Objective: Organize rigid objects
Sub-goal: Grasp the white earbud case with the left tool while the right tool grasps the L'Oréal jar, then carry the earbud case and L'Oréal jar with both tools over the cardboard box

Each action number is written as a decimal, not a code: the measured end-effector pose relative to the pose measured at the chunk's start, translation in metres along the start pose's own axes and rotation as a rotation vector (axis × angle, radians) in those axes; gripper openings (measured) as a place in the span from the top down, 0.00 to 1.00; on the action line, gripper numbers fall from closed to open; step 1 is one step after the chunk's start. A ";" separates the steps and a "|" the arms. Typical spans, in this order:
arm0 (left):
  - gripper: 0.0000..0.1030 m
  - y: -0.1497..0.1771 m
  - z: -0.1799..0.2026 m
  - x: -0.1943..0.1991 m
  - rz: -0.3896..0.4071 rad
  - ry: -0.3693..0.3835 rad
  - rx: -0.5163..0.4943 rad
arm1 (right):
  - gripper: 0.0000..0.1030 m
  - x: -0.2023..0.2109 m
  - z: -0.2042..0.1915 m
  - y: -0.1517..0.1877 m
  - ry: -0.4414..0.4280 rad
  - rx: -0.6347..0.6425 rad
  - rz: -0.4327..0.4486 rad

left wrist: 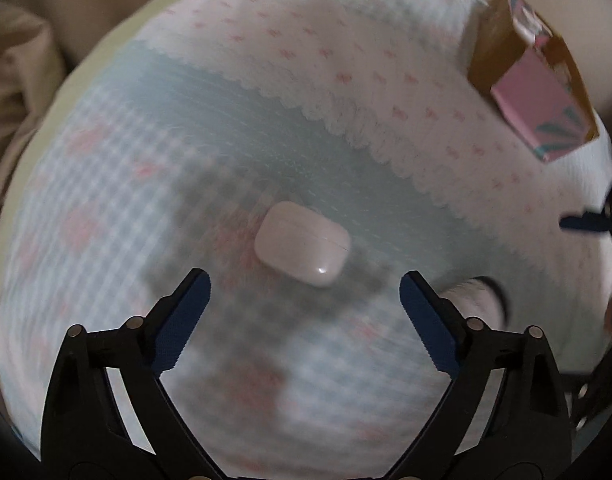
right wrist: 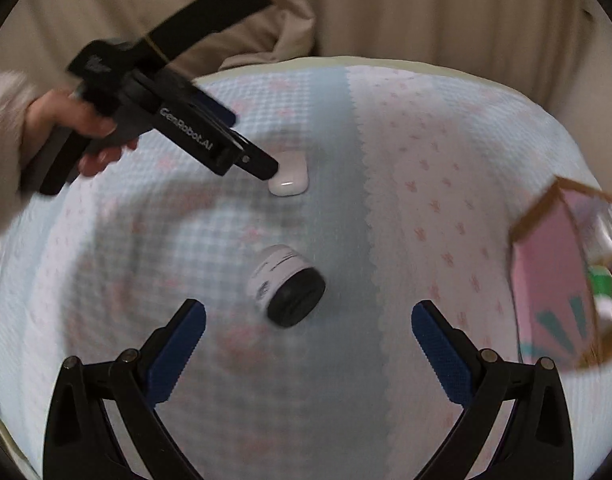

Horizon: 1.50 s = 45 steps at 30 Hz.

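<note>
1. Left gripper (left wrist: 305, 286): its jaws are spread wide at the bottom of the left wrist view, gripping nothing; blue pads (left wrist: 186, 320) face each other across the gap.
2. A white earbud case (left wrist: 302, 244) lies flat on the cloth (left wrist: 146, 200) at frame centre, just above the gap between the fingers and apart from both pads.
3. In the right wrist view the left gripper (right wrist: 272, 172) comes in from the upper left, held by a hand (right wrist: 86, 132), its tip just beside the case (right wrist: 290, 178) — whether it touches is unclear.
4. Right gripper (right wrist: 308, 316): jaws also spread wide at the bottom of its view, with nothing between them.
5. A small white jar (right wrist: 286, 284) with a black lid lies on its side at frame centre, just above the right gripper's gap — blurred, not touched by either finger.
6. A pink-lined cardboard box (right wrist: 554, 280) sits at the right edge of the frame; in the left wrist view the box (left wrist: 534, 76) shows at upper right, well apart from the case.
</note>
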<state>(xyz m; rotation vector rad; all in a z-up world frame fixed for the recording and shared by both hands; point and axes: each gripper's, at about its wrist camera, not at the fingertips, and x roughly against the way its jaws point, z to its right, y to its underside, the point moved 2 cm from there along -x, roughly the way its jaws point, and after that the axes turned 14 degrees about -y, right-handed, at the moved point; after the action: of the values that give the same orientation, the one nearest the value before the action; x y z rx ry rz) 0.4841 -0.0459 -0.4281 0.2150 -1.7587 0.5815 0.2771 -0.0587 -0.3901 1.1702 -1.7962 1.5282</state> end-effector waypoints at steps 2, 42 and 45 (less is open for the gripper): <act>0.14 -0.001 0.001 -0.014 -0.001 0.012 -0.034 | 0.01 -0.016 0.007 -0.002 -0.014 0.069 -0.018; 0.43 0.013 0.054 0.103 0.144 -0.044 0.046 | 0.46 0.011 -0.014 -0.011 -0.176 0.204 -0.098; 0.43 0.008 0.063 0.136 0.145 -0.067 0.086 | 0.46 0.053 -0.008 -0.013 -0.157 0.130 -0.051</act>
<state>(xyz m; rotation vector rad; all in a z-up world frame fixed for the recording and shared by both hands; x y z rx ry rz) 0.3893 -0.0481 -0.3119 0.1693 -1.8257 0.7632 0.2605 -0.0659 -0.3382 1.4231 -1.7731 1.5816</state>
